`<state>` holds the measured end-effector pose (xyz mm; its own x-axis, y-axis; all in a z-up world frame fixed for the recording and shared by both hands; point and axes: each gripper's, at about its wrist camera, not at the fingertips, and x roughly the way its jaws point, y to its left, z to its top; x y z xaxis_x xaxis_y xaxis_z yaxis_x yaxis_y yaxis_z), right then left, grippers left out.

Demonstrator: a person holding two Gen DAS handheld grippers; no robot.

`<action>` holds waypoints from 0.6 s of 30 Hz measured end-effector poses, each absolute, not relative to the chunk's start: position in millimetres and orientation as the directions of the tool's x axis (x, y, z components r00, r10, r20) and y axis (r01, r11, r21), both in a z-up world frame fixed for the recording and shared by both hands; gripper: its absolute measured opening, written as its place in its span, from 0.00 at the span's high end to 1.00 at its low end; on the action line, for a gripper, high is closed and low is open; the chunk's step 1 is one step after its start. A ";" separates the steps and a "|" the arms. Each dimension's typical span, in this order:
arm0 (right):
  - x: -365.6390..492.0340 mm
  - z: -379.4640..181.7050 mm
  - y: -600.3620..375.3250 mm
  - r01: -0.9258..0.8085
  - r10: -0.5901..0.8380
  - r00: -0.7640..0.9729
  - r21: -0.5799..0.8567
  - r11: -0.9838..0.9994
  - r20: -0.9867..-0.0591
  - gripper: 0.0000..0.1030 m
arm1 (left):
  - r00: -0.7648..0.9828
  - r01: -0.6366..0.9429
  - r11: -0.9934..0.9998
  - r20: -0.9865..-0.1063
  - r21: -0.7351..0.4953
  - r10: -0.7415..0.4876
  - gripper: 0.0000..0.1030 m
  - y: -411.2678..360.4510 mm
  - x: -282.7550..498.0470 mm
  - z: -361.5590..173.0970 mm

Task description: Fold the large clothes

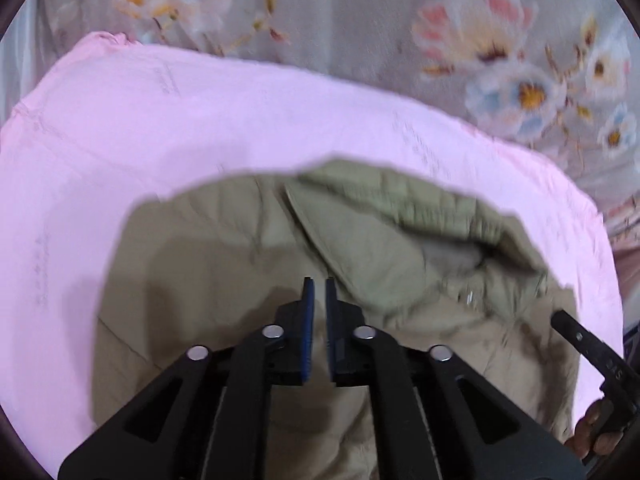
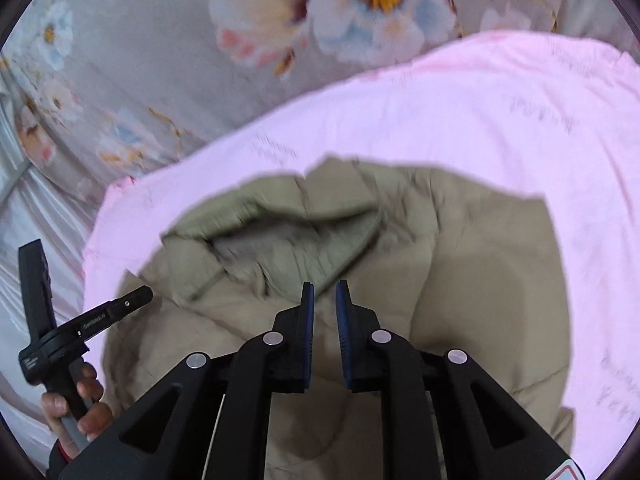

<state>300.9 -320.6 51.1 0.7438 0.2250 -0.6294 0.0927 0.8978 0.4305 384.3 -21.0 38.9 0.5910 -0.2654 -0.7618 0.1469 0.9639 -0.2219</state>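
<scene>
Garment: a khaki padded jacket [image 1: 224, 248] lay in the centre and lower half of both wrist views, roughly folded, its olive hood or collar part [image 1: 420, 204] bunched toward the upper right of the left view and the upper left of the right view.
Underlay: the jacket rested on a pink cloth [image 1: 200, 120], which surrounded it on the upper and outer sides.
Bed: a grey floral bedsheet [image 1: 360, 20] filled the top of both views, beyond the pink cloth.
Left tongs [image 1: 319, 292]: bottom centre of the left view, above the jacket; blue pads stood narrowly apart with nothing between them.
Right tongs [image 2: 324, 296]: bottom centre of the right view, above the jacket; a narrow gap, slightly wider than the left pair, with nothing gripped.
Contact: whether either pair of tips touched the fabric could not be told, since both frames were blurred.
Left hand [image 2: 76, 408]: lower left of the right view, wrapped round the handle of its tool, beside the jacket's edge.
Right hand [image 1: 596, 428]: lower right edge of the left view, partly seen, fingers round a black handle.
</scene>
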 end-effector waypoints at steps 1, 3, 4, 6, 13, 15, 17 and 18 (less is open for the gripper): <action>305.7 63.5 -322.7 0.079 0.238 0.760 0.450 0.889 -0.604 0.86 | 0.602 0.135 0.964 -0.754 -0.228 -0.263 0.72 -17.2 394.7 46.4; 318.4 79.3 -323.7 0.062 0.260 0.784 0.487 0.871 -0.564 0.86 | 0.617 0.112 0.959 -0.739 -0.260 -0.273 0.56 -12.3 422.9 57.1; 327.6 86.0 -323.1 0.060 0.265 0.793 0.504 0.861 -0.548 0.86 | 0.613 0.097 0.955 -0.739 -0.280 -0.279 0.56 -11.4 441.8 59.2; 351.0 92.5 -320.6 0.053 0.300 0.794 0.552 0.832 -0.529 0.86 | 0.591 0.061 0.946 -0.752 -0.319 -0.291 0.56 -8.3 473.3 54.0; 403.4 74.2 -301.5 0.079 0.306 0.731 0.521 0.850 -0.610 0.86 | 0.461 0.046 0.958 -0.844 -0.284 -0.272 0.73 -27.6 502.1 5.0; 403.7 65.0 -293.3 0.046 0.281 0.696 0.431 0.901 -0.661 0.87 | 0.463 0.127 0.973 -0.857 -0.191 -0.228 0.74 -39.2 480.8 -0.1; 399.7 58.3 -288.6 0.035 0.216 0.677 0.324 0.945 -0.704 0.87 | 0.460 0.162 0.977 -0.865 -0.138 -0.198 0.76 -42.1 468.3 -6.9; 397.0 53.6 -288.8 0.035 0.183 0.670 0.277 0.960 -0.720 0.92 | 0.464 0.173 0.979 -0.867 -0.111 -0.180 0.77 -42.1 461.7 -12.1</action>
<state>397.0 -288.8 53.6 0.6699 0.1831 -0.7196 0.0354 0.9601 0.2773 461.7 -42.1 -12.1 0.4639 -0.1801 -0.8674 0.1733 0.9787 -0.1106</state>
